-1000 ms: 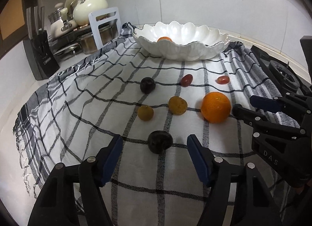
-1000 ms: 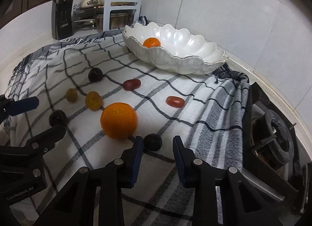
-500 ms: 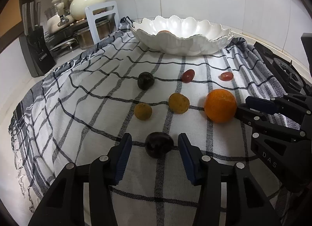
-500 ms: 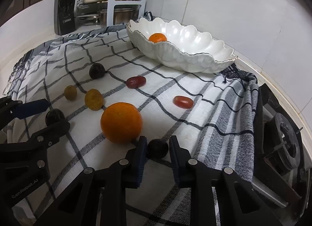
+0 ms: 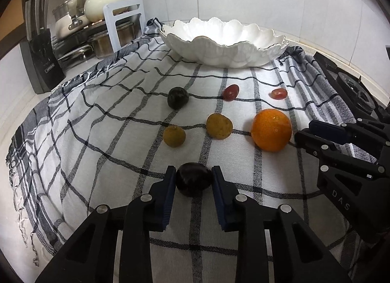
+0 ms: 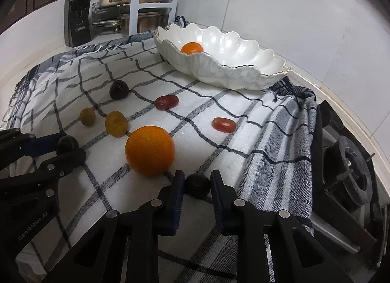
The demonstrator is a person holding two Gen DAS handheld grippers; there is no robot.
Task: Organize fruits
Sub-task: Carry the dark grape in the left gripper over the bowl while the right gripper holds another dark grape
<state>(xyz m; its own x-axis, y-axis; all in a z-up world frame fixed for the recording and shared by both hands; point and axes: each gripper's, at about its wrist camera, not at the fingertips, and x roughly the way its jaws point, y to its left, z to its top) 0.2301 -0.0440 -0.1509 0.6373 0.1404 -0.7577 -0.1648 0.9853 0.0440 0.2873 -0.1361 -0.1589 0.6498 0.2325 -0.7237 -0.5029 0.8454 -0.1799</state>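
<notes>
the left gripper [image 5: 193,180] was pinching a dark plum [image 5: 193,178] that sat on the checked cloth [image 5: 97,151], both blue pads flat against its sides. the right gripper [image 6: 197,185] bracketed a second, smaller dark fruit [image 6: 198,184] just right of and nearer than the big orange [image 6: 150,150]; its pads looked to be touching the skin, though whether they had bitten yet i cannot tell for certain. both fruits rested on the cloth, neither of them lifted. gripping across the widest part low to the cloth made sense — a round fruit would roll out of anything higher.

the rest lay loose between the grippers and the scalloped white bowl [image 6: 243,80] at the far edge: two yellowish fruits [image 5: 219,126], another dark plum [image 5: 178,97], two red grapes [image 5: 231,92]. one small orange [image 6: 192,47] sat in the bowl already, so the job was judged barely begun.

room for moving looked decent. straight up was open for both tools. the big orange sat close to the right gripper's left finger and could be nudged on the lift. the cloth's right side draped toward a stove burner [image 6: 351,173] — a fruit dropped there would likely roll off. the bowl's raised wavy rim called for a high carry before release.
</notes>
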